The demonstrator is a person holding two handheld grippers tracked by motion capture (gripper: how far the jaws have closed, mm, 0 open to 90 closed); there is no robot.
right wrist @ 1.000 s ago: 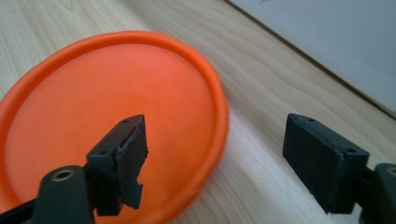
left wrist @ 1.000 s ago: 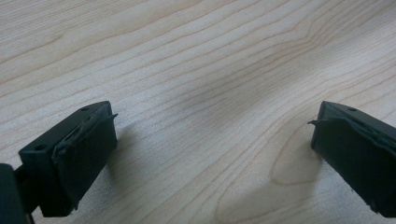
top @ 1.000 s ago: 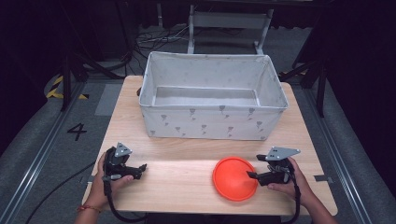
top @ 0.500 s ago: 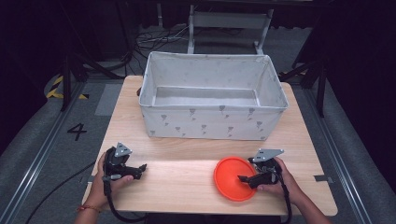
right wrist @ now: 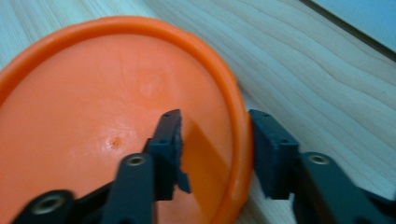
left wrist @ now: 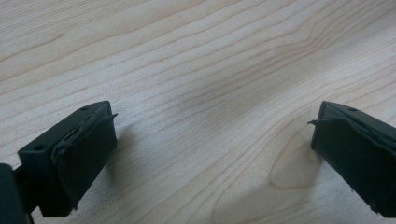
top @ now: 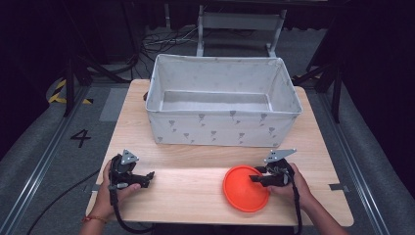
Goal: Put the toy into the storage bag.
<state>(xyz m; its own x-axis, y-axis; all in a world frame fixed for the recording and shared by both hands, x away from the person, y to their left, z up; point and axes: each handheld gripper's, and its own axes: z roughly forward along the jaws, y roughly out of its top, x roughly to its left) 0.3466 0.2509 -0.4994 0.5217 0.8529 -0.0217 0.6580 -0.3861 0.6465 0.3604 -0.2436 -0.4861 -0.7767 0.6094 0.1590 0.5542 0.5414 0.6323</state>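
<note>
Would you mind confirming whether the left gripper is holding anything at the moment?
No, the left gripper stands open over bare wooden table, with nothing between its jaws.

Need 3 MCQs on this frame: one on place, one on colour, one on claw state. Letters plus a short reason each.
1. Where does the plate lie?
A. inside the fabric bin
B. on the table in front of the bin, near the right claw
C. on the floor

2. What colour is the plate?
A. orange
B. green
C. white

3. How does the right claw stand at the plate's rim?
A. far from the plate
B. one jaw inside the rim, one outside, not yet closed on it
C. flat under the plate

Key:
1 B: the high view shows it on the wooden table, on the near side of the bin, by the right claw.
2 A: it reads orange in both views.
3 B: the right gripper view shows the jaws straddling the rim with gaps.
</note>
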